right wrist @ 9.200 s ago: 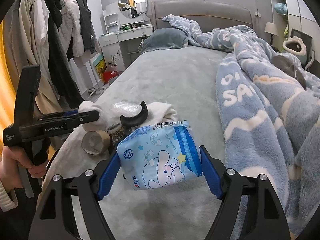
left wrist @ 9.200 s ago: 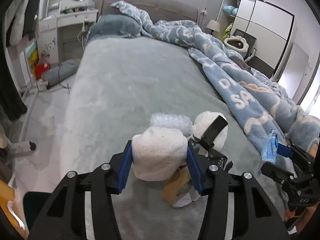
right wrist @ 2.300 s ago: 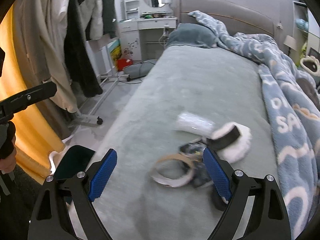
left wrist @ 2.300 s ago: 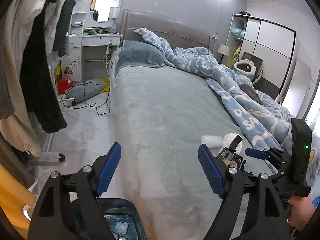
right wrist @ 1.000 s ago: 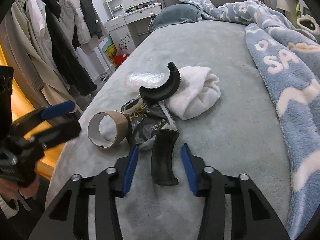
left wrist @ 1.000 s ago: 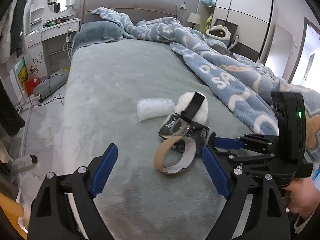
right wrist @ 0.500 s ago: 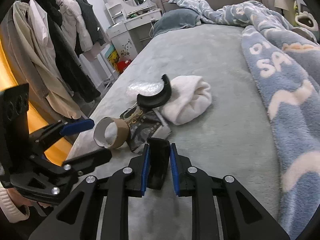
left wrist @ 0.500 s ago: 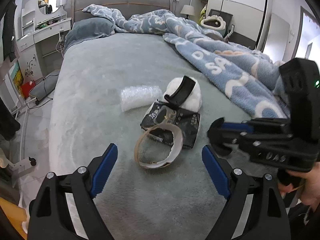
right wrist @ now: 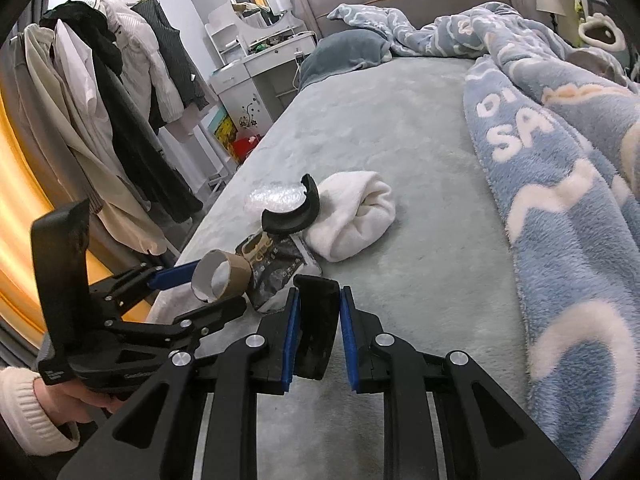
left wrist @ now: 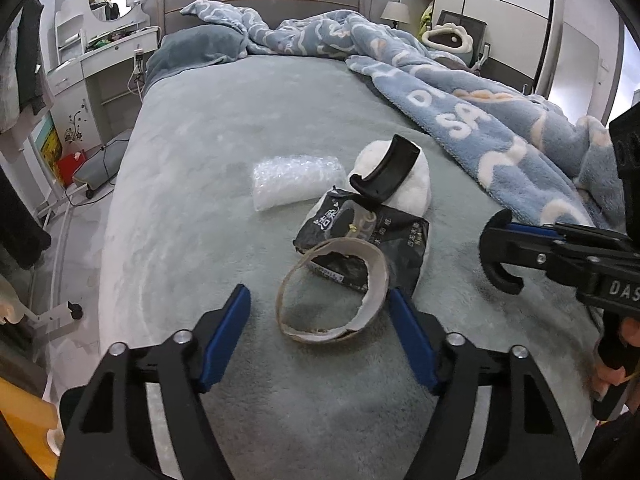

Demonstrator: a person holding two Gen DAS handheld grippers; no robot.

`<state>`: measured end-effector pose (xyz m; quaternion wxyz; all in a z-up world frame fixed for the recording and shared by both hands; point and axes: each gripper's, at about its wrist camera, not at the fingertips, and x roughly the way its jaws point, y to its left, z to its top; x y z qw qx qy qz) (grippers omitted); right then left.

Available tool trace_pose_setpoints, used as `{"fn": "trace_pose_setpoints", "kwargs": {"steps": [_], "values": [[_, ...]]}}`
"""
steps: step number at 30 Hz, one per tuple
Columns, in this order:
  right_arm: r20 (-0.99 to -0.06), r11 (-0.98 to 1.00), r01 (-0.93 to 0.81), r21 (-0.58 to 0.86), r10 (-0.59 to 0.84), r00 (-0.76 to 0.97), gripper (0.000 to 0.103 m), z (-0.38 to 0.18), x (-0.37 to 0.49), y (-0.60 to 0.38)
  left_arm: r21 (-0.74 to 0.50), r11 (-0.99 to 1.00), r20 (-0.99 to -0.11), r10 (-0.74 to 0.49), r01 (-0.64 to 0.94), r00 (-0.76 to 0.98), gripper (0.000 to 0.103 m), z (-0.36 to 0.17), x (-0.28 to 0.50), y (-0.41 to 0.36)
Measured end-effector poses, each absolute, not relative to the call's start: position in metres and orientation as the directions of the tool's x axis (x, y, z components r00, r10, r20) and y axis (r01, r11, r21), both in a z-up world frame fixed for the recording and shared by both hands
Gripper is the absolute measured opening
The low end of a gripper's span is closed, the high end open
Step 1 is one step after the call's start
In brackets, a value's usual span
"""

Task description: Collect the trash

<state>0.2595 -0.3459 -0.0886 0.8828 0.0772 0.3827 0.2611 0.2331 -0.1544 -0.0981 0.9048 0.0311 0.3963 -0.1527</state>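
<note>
Two grippers work over a grey-green plush bed cover [left wrist: 192, 168], w/ the trash heaped mid-bed. Landmark: the flat brown cardboard tape ring [left wrist: 334, 286], thin-walled, torn at its near edge, white inside.

Left gripper [left wrist: 320, 332]: blue pads either side of the ring, jaws closing round it; the right pad sits at the ring's edge, the left pad is apart from it, so no squeeze yet. Right gripper [right wrist: 316, 334]: jaws narrow, clamped on a curved black plastic piece [right wrist: 316, 320], glossy, arc-shaped, just right of the ring.

Just behind the ring lies a crumpled black foil packet w/ white print [left wrist: 360, 236], partly under the ring's far edge. On the packet's far end rests a second curved black plastic piece [left wrist: 386, 174], tilted up against a rolled white fluffy towel [left wrist: 416, 184]. Left of the towel, beyond the ring, is a clear bubble-wrap bundle [left wrist: 296, 180]. Well right of the ring sprawls a blue fleece blanket w/ white lettering [left wrist: 500, 128].

Left wrist view only: side-on look at the right gripper's held piece as a hook-like arc, plus a wardrobe far behind. Right wrist view only: the ring seen end-on as a short tube, a person's hand in a white knit cuff [right wrist: 28, 408] on the left gripper's handle, and a rail of hanging coats [right wrist: 100, 92] far left of the ring.
</note>
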Motion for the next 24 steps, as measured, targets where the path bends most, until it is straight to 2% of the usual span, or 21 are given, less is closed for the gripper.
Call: {"fn": "trace_pose_setpoints", "kwargs": {"steps": [3,4,11,24], "values": [[-0.629,0.852,-0.402,0.336,0.521,0.577,0.020,-0.084,0.259,-0.347,-0.066,0.950,-0.738,-0.252,0.305,0.626,0.053,-0.100,0.235,-0.156],[-0.628,0.852,-0.400,0.339,0.521,0.578,0.020,-0.083,0.259,-0.347,-0.065,0.949,-0.738,-0.254,0.309,0.625,0.052,-0.100,0.234,-0.157],[-0.618,0.846,-0.410,0.341,0.530,0.580,0.020,-0.072,0.263,-0.336,-0.072,0.947,-0.704,-0.270,0.312,0.657,0.051,-0.085,0.227,-0.149],[-0.593,0.829,-0.443,0.340,0.555,0.583,0.020,-0.056,0.269,-0.288,-0.058,0.966,-0.694,-0.219,0.251,0.685,0.051,-0.071,0.223,-0.108]]}}
